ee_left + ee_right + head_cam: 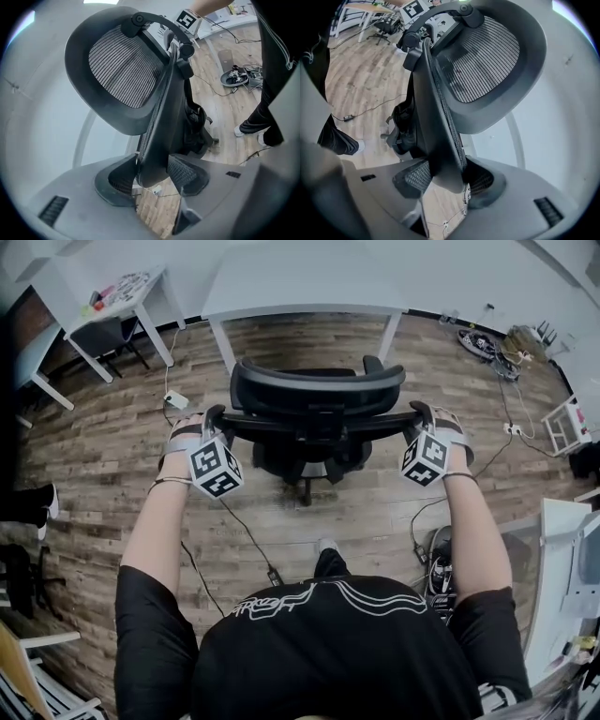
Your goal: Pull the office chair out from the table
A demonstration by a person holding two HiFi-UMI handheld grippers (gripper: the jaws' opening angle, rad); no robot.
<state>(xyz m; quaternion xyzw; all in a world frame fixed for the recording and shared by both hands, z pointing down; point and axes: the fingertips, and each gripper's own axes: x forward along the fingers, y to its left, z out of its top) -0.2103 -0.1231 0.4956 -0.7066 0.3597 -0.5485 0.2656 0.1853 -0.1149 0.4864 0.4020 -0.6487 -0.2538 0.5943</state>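
The black mesh office chair (314, 423) stands on the wood floor just in front of the white table (300, 289), its back toward me. My left gripper (217, 414) is shut on the left edge of the backrest, and my right gripper (418, 411) is shut on the right edge. In the left gripper view the backrest frame (157, 117) runs down between the pads of the left gripper (152, 176), with the headrest (119, 70) above. In the right gripper view the same frame (433, 117) sits pinched in the right gripper (443, 176). The seat is hidden under the backrest.
A second white table (127, 289) with small items and a dark chair stands at the back left. Cables (248, 538) and a power adapter (176, 399) lie on the floor. Shoes and clutter (483, 341) sit at the back right; a white desk (553, 559) is close at my right.
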